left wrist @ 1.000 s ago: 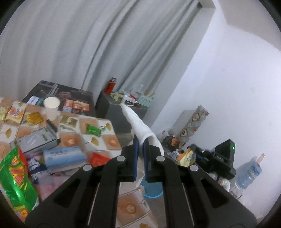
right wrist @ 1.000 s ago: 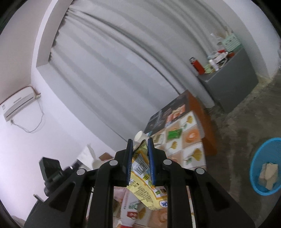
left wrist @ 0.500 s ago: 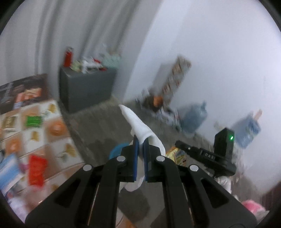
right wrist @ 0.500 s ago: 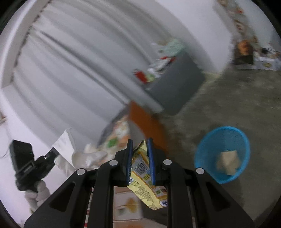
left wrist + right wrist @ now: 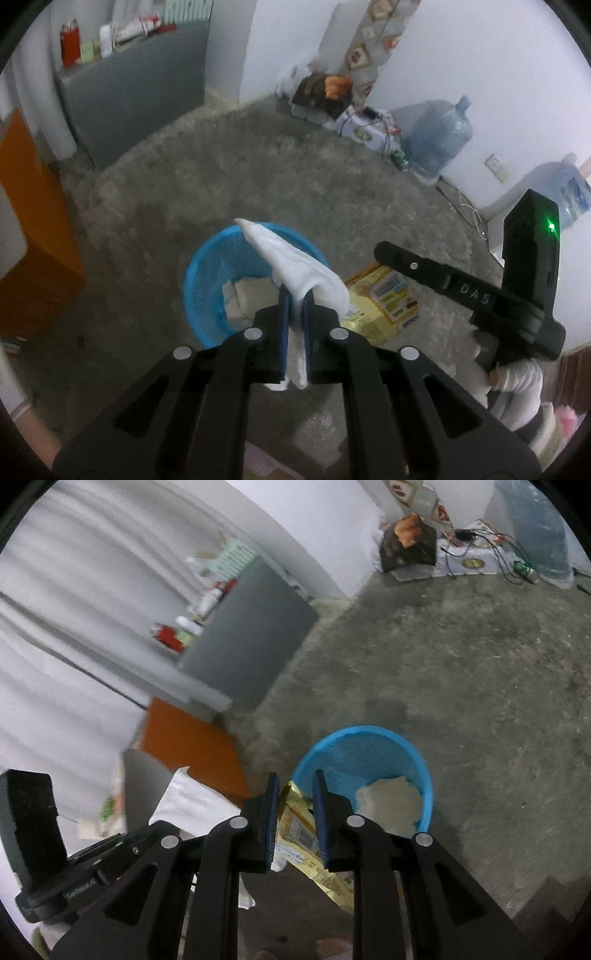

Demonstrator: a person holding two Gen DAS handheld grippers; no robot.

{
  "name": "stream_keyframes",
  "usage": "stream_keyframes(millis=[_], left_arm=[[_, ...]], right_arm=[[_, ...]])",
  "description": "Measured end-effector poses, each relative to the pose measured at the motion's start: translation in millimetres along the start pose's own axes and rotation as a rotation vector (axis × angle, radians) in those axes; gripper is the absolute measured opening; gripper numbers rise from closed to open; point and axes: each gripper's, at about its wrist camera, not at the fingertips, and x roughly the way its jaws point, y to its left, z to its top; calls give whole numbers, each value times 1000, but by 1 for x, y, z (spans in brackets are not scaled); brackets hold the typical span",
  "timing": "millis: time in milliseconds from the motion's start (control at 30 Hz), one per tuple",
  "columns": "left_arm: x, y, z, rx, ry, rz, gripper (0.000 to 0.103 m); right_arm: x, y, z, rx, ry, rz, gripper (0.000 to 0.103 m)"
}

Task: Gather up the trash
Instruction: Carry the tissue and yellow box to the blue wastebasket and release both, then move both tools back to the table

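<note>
Concrete floor and blue basket (image 5: 207, 273) below; left fingers (image 5: 285, 314) loosening around tissue (image 5: 295, 266), right fingers (image 5: 271, 805) around wrapper (image 5: 295, 823).

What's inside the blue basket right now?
The blue basket holds pale, crumpled paper pieces on its bottom. The white tissue in the left gripper covers part of the inside.

Right gripper (image 5: 294, 805) pointing down at grey concrete floor (image 5: 461, 686), its jaws just opening a little, crumpled yellow snack wrapper (image 5: 295, 823) between blue pads, round blue plastic mesh basket (image 5: 369, 746) just ahead to the right, pale paper inside, left gripper (image 5: 110, 853) with white tissue (image 5: 195, 805) at left.
</note>
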Motion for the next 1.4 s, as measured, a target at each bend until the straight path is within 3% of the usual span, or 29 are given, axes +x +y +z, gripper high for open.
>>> stream_keyframes(millis=[67, 100, 200, 400, 533, 700, 833, 967, 1033, 1233, 1400], left_arm=[[19, 5, 5, -37, 5, -3, 28], [26, 7, 6, -53, -1, -4, 36], [37, 8, 8, -69, -7, -2, 46], [21, -4, 3, -47, -49, -25, 52], [-10, -22, 1, 2, -103, -34, 53], [-79, -39, -14, 40, -213, -78, 56], [-138, -44, -38, 84, -281, -95, 57], [-203, -40, -74, 84, -335, -81, 57], [-239, -35, -92, 67, -396, -49, 64], [-337, -15, -157, 14, -606, 66, 71], [-397, 10, -217, -50, -717, 132, 71]], right_arm=[[20, -7, 5, -3, 14, -30, 28], [25, -11, 5, -2, 20, -50, 37], [39, -17, 5, -8, 27, -87, 41], [19, -12, -1, -30, -20, -80, 44], [-22, 5, -15, -82, -101, -82, 44], [-82, 35, -44, -171, -217, -115, 57], [-138, 74, -81, -255, -336, -120, 74], [-185, 115, -114, -361, -455, -138, 91], [-207, 140, -131, -426, -510, -134, 96], [-255, 202, -170, -566, -609, -83, 97], [-278, 238, -192, -567, -599, 26, 97]])
